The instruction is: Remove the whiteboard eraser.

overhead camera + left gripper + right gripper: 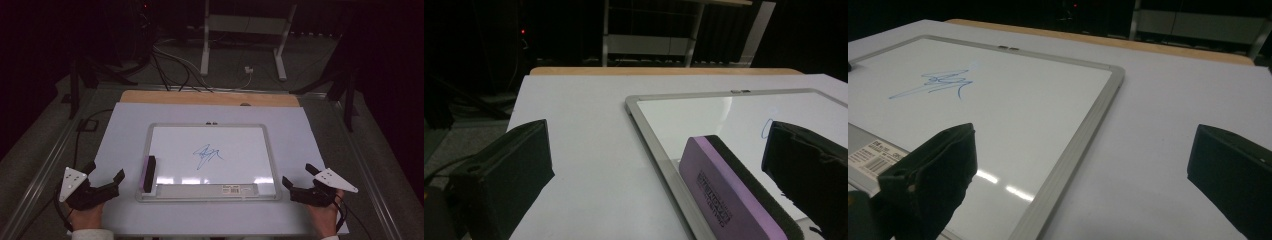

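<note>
Left of the whiteboard (210,159) our left gripper (107,181) rests, jaws wide and empty. The purple eraser (149,173) lies at the whiteboard's left edge, a blue scribble (207,156) mid-board. Right of the whiteboard, our right gripper (299,178) gapes empty too.

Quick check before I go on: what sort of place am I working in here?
Probably a lab or recording workspace, not a home. A whiteboard with a blue scribble and a purple eraser lies on a white table, with loose cables and a metal stand on the dark floor behind.
</note>
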A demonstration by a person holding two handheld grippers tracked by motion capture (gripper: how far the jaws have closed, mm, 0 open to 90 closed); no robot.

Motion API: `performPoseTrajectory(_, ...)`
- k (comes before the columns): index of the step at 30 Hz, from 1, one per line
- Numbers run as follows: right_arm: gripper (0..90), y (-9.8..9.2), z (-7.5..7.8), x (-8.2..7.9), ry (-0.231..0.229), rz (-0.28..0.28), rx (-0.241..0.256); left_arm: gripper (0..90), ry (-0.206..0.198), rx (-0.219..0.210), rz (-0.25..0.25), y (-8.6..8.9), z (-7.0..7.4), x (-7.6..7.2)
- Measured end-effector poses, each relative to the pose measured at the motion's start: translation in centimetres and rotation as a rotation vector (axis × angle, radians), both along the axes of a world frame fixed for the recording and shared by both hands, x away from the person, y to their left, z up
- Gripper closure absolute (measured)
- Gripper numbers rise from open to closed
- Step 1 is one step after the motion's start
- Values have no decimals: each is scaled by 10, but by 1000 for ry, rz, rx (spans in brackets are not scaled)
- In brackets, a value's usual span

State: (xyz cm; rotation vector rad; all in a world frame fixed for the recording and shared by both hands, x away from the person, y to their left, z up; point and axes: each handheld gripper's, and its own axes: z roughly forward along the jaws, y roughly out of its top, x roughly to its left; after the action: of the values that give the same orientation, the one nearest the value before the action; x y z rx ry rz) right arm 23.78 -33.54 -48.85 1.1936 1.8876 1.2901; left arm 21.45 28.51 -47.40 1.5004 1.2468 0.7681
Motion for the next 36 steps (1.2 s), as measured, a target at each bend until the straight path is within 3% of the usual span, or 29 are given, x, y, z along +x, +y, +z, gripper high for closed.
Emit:
performPoseTrajectory(12,0,1,-1,-1,-13,-21,5,7,41,1,22,3,7,0)
performPoseTrajectory(18,0,1,-1,-3,-16,-25,-4,7,85,30,-7,-1,12,4)
performPoseTrajectory(25,0,0,0,-3,-18,-32,5,6,113,7,-32,-4,13,10)
performPoseTrajectory(30,0,2,0,-4,-19,-34,-11,7,142,22,-52,-9,13,16)
performPoseTrajectory(36,0,3,0,-4,-20,-29,-22,16,175,2,-87,-13,10,22)
